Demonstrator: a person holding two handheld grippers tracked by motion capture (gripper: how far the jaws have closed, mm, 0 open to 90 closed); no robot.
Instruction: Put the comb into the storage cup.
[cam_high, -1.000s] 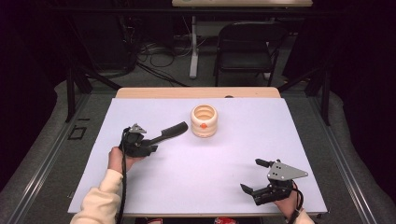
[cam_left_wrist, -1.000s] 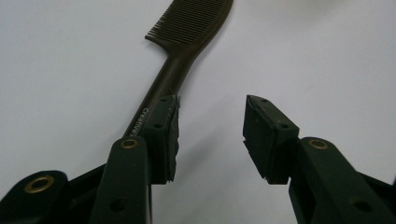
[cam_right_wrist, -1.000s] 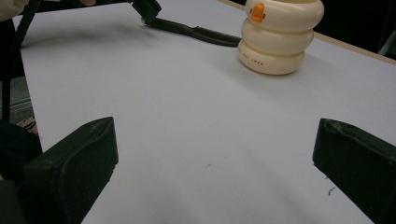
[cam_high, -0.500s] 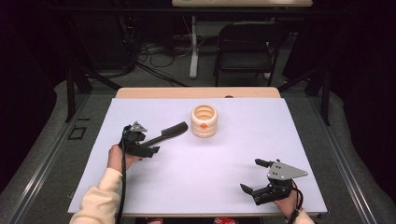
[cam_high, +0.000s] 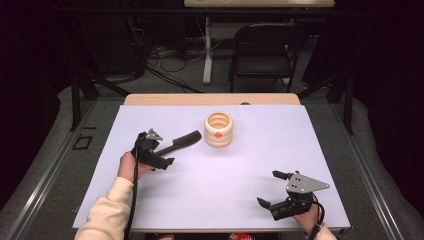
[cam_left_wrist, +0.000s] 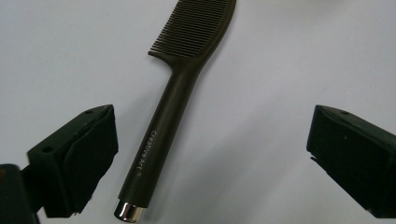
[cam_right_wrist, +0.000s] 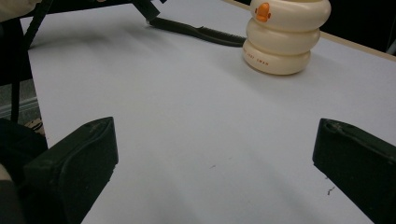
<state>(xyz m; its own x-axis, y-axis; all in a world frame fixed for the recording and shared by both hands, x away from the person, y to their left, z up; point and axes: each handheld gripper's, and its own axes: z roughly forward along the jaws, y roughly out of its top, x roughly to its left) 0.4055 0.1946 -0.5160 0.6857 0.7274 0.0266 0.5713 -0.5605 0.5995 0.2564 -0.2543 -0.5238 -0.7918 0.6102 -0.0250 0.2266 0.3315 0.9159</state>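
Your left gripper (cam_left_wrist: 210, 154) gaping wide around the black comb (cam_left_wrist: 173, 107) handle, touching nothing, your right gripper (cam_high: 274, 190) idling wide open, empty, near the worktop's (cam_high: 225, 200) front right corner, cream ringed holder (cam_high: 218, 129) sitting mid-back

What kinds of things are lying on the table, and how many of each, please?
Comb: 1
Cream ringed cup: 1
Hand-held grippers: 2, left and right, both open
Total: 4
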